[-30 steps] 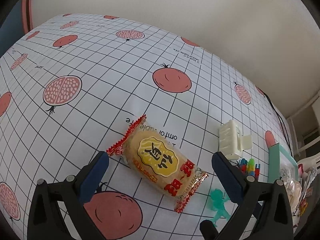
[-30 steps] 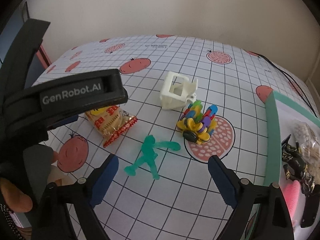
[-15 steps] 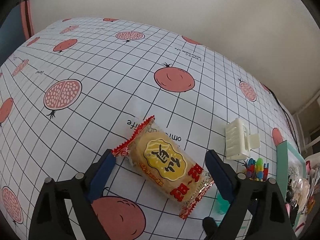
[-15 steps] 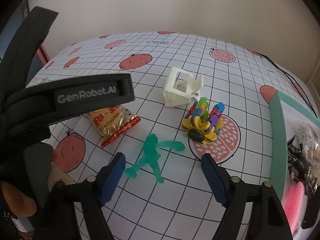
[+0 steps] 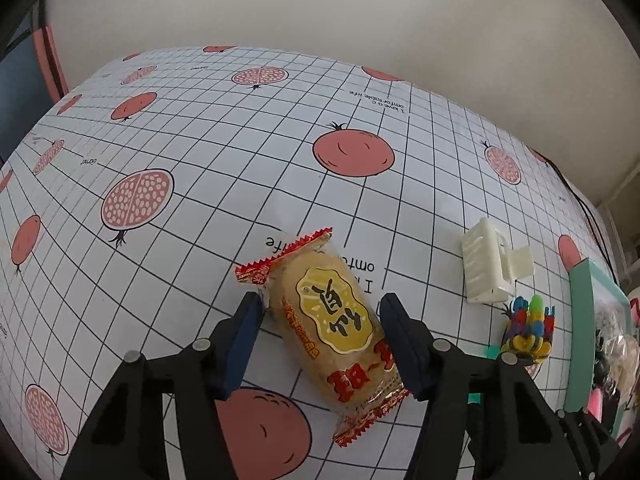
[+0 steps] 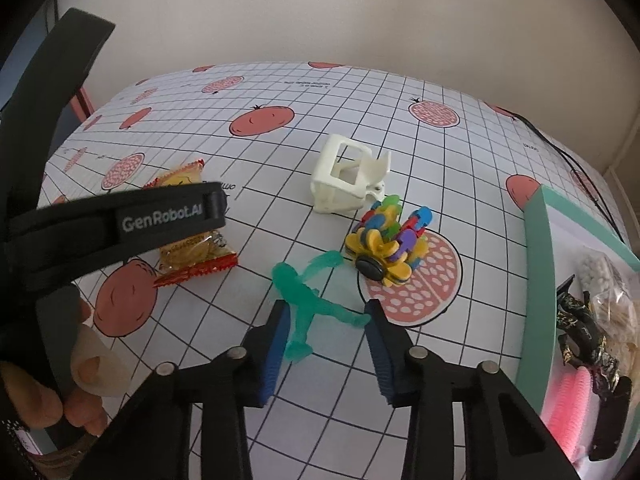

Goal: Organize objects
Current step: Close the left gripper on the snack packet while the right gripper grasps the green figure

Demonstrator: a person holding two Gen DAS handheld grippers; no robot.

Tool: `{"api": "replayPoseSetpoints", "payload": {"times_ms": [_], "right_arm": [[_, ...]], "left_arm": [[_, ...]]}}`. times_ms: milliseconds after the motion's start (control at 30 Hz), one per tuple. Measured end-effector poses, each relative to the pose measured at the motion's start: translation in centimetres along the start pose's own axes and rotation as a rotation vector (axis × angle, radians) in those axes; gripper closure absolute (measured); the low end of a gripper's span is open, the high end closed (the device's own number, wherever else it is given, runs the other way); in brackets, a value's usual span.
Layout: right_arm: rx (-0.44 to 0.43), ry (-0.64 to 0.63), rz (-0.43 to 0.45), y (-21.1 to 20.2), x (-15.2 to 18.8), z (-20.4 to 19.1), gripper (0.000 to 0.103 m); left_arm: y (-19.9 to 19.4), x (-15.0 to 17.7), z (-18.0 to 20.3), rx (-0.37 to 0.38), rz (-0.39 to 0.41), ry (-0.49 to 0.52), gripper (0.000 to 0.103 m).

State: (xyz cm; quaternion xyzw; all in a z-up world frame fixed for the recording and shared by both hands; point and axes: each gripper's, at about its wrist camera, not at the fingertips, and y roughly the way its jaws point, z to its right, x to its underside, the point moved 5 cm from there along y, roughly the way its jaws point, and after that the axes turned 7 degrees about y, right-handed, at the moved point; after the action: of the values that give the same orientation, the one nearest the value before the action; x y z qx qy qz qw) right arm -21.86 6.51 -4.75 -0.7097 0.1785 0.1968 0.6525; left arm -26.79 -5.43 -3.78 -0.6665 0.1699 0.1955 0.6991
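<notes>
A yellow snack packet with red crimped ends (image 5: 334,322) lies on the pomegranate tablecloth. My left gripper (image 5: 322,330) straddles its middle, jaws nearly touching its sides but not clamped. The packet also shows in the right wrist view (image 6: 188,240), partly behind the left gripper's strap. A green toy figure (image 6: 306,304) lies flat; my right gripper (image 6: 326,330) is open around its legs. A white hair clip (image 6: 346,178) and a multicoloured plastic toy (image 6: 386,244) sit beyond it.
A teal-rimmed box (image 6: 538,264) stands at the right, holding a black item, a pink item and a bag of pale pieces. It also shows in the left wrist view (image 5: 580,312). A black cable (image 6: 568,160) runs along the table's far right. A wall stands behind.
Both grippers have moved forward and down and narrowed. The left now brackets the snack packet closely; the right now brackets the green figure's legs.
</notes>
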Motion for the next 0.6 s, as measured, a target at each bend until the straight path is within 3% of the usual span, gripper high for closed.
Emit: {"api": "replayPoseSetpoints", "payload": {"times_ms": [233,300,600], "right_arm": [[-0.007,0.001,-0.013,-0.2,0.2,0.2,0.068],[-0.002,0.002,-0.015,-0.2,0.2,0.3,0.085],[-0.037,0.019,-0.043,-0.6,0.6,0.8,0.09]], "left_arm": [[-0.2,0.5,0.3,-0.006,-0.02,0.028,0.042],[-0.2,0.6,0.4,-0.007,-0.027,0.035,0.043],[-0.7,1.4,1.2,-0.028,-0.061,0.088,0.05]]}}
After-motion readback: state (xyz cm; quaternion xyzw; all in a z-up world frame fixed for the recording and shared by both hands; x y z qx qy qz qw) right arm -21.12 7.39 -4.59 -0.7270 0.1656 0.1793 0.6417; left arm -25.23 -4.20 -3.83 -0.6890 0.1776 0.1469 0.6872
